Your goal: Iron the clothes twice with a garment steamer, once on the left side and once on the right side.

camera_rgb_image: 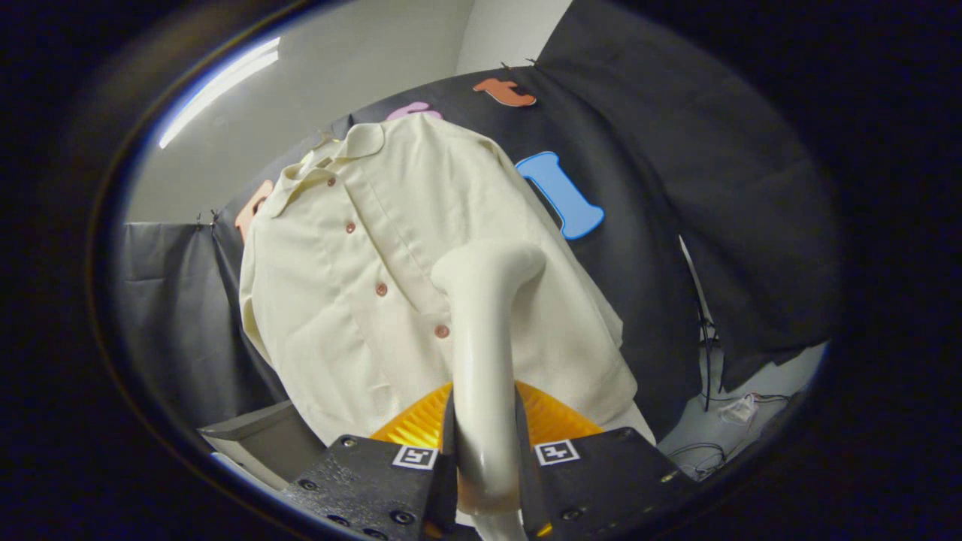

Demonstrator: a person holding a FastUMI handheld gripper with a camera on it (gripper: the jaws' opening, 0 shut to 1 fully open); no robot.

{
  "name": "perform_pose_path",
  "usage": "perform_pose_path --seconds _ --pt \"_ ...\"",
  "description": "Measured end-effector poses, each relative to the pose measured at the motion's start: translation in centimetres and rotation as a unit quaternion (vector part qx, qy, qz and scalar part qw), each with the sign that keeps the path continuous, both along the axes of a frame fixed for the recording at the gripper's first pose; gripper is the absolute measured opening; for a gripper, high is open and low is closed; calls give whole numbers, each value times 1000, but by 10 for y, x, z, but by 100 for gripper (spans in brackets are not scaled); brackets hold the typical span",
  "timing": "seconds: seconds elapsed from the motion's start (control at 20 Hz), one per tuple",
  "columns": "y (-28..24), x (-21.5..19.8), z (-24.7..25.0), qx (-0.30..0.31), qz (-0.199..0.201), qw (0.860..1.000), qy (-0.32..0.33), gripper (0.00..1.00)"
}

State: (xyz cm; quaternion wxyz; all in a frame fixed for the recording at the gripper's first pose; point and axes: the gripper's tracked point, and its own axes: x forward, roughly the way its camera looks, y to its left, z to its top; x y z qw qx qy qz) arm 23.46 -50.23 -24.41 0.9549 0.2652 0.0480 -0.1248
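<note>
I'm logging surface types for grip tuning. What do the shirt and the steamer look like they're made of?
Shirt: cream woven cloth, matte, likely cotton or a blend; soft creases and reddish-brown buttons show. Steamer: smooth cream plastic by its look, semi-gloss, with a highlight along the handle. The gripper is shut on the steamer, both fingers pressing its handle.

Steamer point(485, 361) clamped between the fingers of the gripper point(485, 458), its head raised ahead against the shirt point(376, 263), shirt hung on the wall behind, cables point(714, 428) lying to the right.
</note>
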Motion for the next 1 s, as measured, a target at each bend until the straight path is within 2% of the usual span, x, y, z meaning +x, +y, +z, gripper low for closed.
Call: perform_pose_path --seconds 0.4,1.0 --pt "5 -22 -61 41 -11 999 30 33" --pt "25 -56 -120 96 -24 993 70 33"
